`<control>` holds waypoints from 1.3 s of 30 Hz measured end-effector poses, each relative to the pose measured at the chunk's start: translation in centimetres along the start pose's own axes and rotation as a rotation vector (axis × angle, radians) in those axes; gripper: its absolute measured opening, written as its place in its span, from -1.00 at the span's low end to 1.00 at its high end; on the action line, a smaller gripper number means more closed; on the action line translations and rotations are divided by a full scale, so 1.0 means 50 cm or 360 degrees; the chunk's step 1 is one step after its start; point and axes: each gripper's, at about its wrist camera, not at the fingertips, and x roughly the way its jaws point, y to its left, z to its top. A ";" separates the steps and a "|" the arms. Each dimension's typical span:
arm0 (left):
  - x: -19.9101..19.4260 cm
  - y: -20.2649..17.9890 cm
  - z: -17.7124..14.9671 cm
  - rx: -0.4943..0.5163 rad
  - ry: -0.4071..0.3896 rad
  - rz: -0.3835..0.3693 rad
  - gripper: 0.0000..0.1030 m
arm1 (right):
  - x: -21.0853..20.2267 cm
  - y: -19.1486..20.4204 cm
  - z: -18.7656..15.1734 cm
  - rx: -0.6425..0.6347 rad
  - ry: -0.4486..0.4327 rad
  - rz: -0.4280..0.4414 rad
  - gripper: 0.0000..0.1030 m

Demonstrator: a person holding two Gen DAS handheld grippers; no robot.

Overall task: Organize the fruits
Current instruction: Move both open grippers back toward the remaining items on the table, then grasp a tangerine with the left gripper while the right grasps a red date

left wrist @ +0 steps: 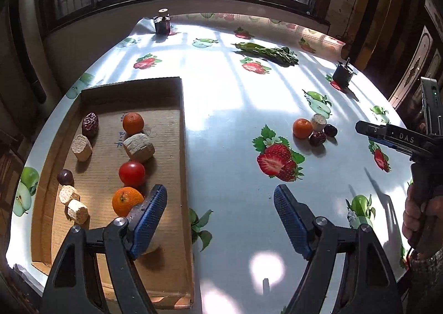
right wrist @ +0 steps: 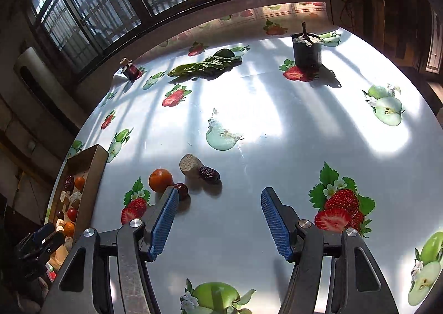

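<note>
A shallow cardboard tray (left wrist: 169, 97) at the left holds two oranges (left wrist: 133, 122), a red tomato (left wrist: 132, 173), a red date (left wrist: 90, 124), a dark grape (left wrist: 65, 176) and several beige sugarcane chunks (left wrist: 139, 147). My left gripper (left wrist: 220, 214) is open and empty, over the tray's right edge. On the table lies a small group: an orange (right wrist: 161, 180), a beige chunk (right wrist: 190, 165), a dark red date (right wrist: 209, 174) and another dark fruit (right wrist: 181, 189). My right gripper (right wrist: 217, 221) is open and empty, just short of this group. It also shows in the left wrist view (left wrist: 387, 135).
The table has a white cloth (left wrist: 238, 109) printed with strawberries and apples. A bundle of green leaves (right wrist: 207, 64), a small dark jar (right wrist: 132, 70) and a black pot (right wrist: 307, 49) stand at the far side. A window runs behind the table.
</note>
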 end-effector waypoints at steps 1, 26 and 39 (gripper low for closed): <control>0.001 -0.012 0.002 0.0022 -0.0004 -0.0003 0.53 | 0.020 0.008 0.003 -0.0037 0.0015 -0.0013 0.29; 0.198 -0.110 0.148 -0.0253 0.0021 -0.0277 0.53 | 0.141 0.035 0.009 -0.0295 -0.0021 -0.0251 -0.48; 0.252 -0.074 0.143 -0.0330 0.0008 -0.0419 0.53 | 0.126 0.000 0.008 -0.0121 0.0015 -0.0134 -0.48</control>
